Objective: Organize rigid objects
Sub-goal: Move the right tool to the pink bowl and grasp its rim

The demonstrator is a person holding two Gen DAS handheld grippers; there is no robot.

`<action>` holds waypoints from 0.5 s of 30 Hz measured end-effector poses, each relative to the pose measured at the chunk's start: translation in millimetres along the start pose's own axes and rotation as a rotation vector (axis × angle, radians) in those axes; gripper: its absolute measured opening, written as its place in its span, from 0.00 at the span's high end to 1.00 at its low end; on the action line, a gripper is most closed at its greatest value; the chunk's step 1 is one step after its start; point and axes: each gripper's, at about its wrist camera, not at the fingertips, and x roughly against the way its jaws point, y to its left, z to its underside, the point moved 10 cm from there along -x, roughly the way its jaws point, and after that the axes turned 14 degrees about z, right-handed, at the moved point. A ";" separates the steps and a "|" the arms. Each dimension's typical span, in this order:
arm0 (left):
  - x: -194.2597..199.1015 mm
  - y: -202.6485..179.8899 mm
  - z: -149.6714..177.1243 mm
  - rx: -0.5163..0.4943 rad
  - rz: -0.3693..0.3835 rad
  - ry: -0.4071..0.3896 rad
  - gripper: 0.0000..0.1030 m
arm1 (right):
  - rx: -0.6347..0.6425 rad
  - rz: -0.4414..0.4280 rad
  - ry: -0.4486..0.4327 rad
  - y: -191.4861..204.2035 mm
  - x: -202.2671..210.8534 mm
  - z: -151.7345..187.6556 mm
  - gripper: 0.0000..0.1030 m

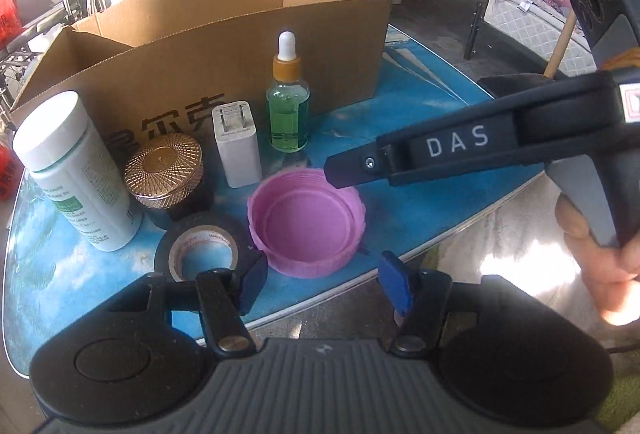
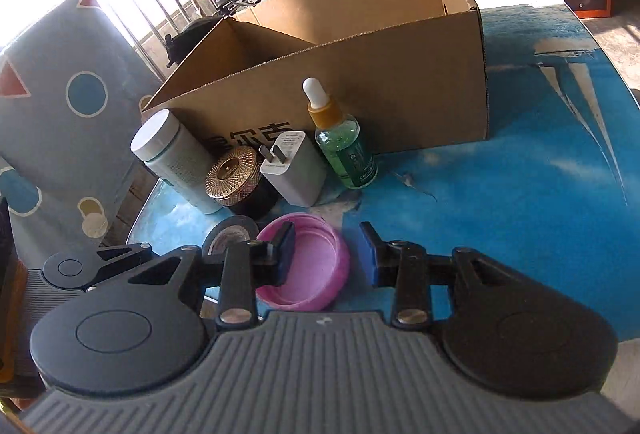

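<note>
Pink plastic, ribbed on the outside and lying hollow side up, the lid (image 1: 306,222) sits near the front edge of the blue bench (image 1: 432,138). The left tool (image 1: 320,284) hangs just short of that edge with its blue pads spread wide and nothing between them; the lid lies straight ahead of the gap, close to the pads but apart from them. The right tool (image 2: 328,254) also stands open and empty: in the right wrist view its left pad (image 2: 286,252) overlaps the lid's near rim while the other pad is off to the side of the lid over bare bench, and whether the pad touches the rim cannot be told. In the left wrist view the right tool comes in from the right, its tip over the lid's far rim. Just beside the lid, toward the left, a roll of black tape (image 1: 202,248) lies flat. Behind them, in a row along the front wall of an open cardboard box (image 1: 224,46), stand a white bottle (image 1: 76,170), a dark jar with a gold patterned lid (image 1: 166,172), a white charger (image 1: 236,144) with prongs up, and a green dropper bottle (image 1: 288,100).
</note>
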 end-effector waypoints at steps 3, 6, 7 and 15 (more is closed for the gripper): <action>-5.7 1.5 0.9 0.006 -0.017 0.004 0.40 | 0.047 0.018 0.008 4.1 -9.1 5.8 0.71; -10.8 0.7 3.5 0.010 -0.023 0.011 0.42 | 0.094 0.027 0.025 6.7 -15.3 11.5 0.78; -12.3 0.0 4.2 0.010 -0.023 0.013 0.42 | 0.100 0.030 0.031 4.9 -16.4 13.3 0.82; -22.9 -8.7 -8.3 -0.060 -0.056 0.015 0.42 | 0.084 0.044 0.025 -15.8 -15.9 13.9 0.88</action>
